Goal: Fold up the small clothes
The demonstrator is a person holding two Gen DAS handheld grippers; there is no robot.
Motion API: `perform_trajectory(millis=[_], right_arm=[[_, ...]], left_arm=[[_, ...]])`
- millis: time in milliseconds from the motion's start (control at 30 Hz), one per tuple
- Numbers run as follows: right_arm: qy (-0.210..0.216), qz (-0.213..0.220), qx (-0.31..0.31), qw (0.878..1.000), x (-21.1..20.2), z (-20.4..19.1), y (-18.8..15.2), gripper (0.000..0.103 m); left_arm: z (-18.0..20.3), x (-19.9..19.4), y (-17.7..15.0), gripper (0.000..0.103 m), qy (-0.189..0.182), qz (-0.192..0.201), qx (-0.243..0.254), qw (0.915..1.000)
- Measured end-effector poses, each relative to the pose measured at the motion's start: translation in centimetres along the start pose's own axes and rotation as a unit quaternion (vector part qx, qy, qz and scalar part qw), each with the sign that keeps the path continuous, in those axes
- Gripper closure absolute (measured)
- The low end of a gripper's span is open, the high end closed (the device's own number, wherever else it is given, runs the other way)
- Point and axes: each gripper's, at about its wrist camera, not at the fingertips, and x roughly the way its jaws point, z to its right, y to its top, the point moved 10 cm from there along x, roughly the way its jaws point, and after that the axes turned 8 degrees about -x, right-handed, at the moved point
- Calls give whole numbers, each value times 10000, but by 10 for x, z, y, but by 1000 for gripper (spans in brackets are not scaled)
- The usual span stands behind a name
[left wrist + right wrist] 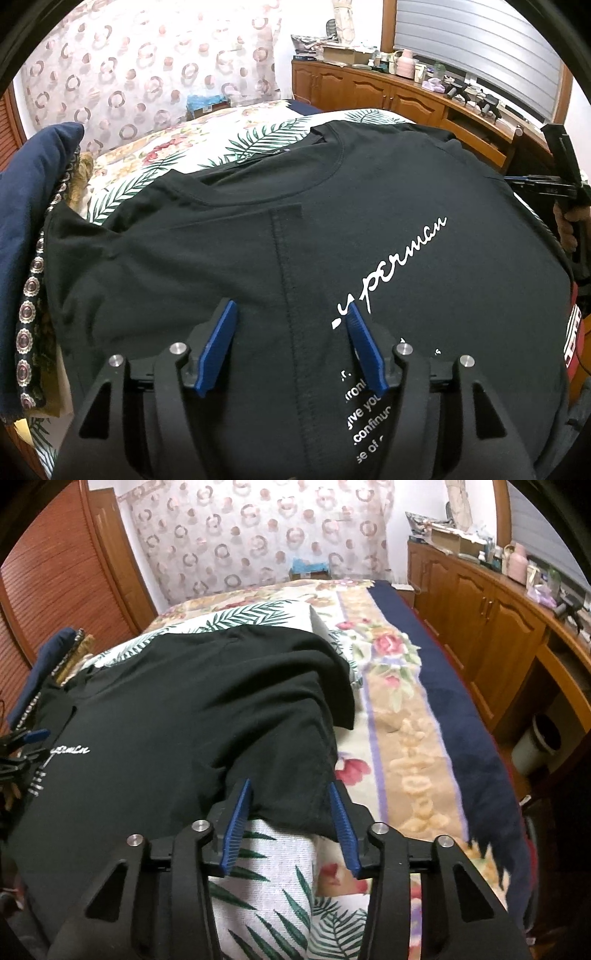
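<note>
bed [436, 716], black t-shirt [221, 251] spread flat, right tool [291, 812] spread over sleeve edge

Shirt: a black T-shirt [229, 251] lies flat, neckline away from the camera, white script lettering across its chest.
Left gripper: the left gripper [291, 312] hovers over the shirt's middle, blue fingers [218, 347] spread wide, nothing between them; a vertical seam runs between the fingers.
Right gripper: the right gripper [554, 188] shows at the shirt's right edge, its fingers too small to judge.
Under the shirt: a leaf-print cloth [258, 140].
Left of the shirt: navy fabric [26, 206].
Beyond the shirt: a wooden cabinet [373, 92].
</note>
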Motion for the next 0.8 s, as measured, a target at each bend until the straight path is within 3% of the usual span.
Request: perform_trajectory(millis=[100,233,333,567,800], right_arm=[[-68,22,-80,9999,-2,-1,0,73],[-344,20,-263,9991,-3,3,1,91],[-446,39,-346,9984,-4,2,1,96],[-411,419,-430,9973,-19,-10,23,98],[-20,883,-850,9925,-38,-66,64,99]], left_arm=[[0,0,0,41,30,6,-9,10000],[0,0,-1,40,67,13,-3,10000],[0,0,-1,40,76,12,-7,10000],[0,0,-1,40,81,16,-3,10000],[1,0,-1,40,61,10,-15,10000]])
